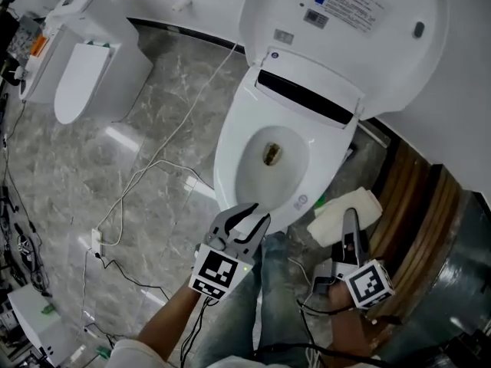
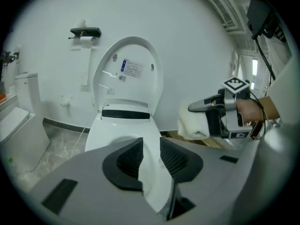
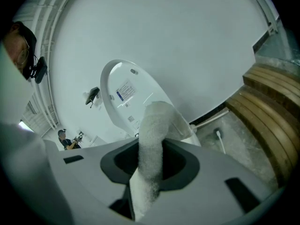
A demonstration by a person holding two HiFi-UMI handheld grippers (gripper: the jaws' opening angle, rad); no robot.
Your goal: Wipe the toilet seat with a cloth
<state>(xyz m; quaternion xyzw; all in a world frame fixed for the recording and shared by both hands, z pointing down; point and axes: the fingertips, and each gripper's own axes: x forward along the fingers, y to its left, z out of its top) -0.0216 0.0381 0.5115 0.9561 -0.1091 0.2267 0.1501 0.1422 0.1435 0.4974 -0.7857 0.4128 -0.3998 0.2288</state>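
Left tongs (image 1: 247, 219) slightly spread, empty, over toilet seat (image 1: 229, 156) front rim. Right tongs (image 1: 350, 217) pinching cloth (image 1: 365, 204), right of bowl, off seat. Lid (image 1: 345, 37) up. Cable (image 1: 146, 173) crosses floor left; wooden slats (image 1: 418, 205) crowd right.

floor (image 1: 157, 121): grey marble | wall (image 2: 197, 41): white | right: wooden slats (image 1: 418, 205) | left: second toilet (image 1: 84, 75)

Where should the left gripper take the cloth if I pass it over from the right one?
Grip the thick folded end of the cloth that bulges out on the toilet side of the right gripper. Come from the left: the right gripper clamps the cloth's middle, so only the ends stand free, and that one faces the left gripper.
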